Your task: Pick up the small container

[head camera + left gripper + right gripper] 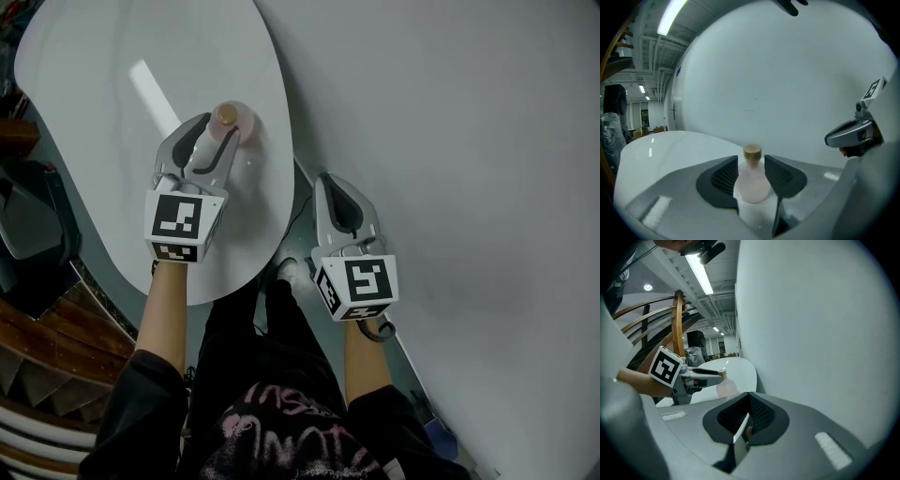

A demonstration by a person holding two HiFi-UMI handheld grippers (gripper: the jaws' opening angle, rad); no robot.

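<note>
Small container point(752, 182), frosted, with cork stopper point(752, 151): held upright at lower centre of the left gripper view, clamped between the pads of the left gripper point(751, 165), over the white oval table point(84, 75). Right gripper point(748, 414): jaws pressed together, nothing held, positioned off the table's edge at lower centre-right of the head view.

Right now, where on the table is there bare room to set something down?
Bare: the table left of the reflected light streak, out to its curved rim, and its near end. Crowded: the right rim, where the left tongs grip the small container. The right tongs hang shut off the table, by the wall.
</note>
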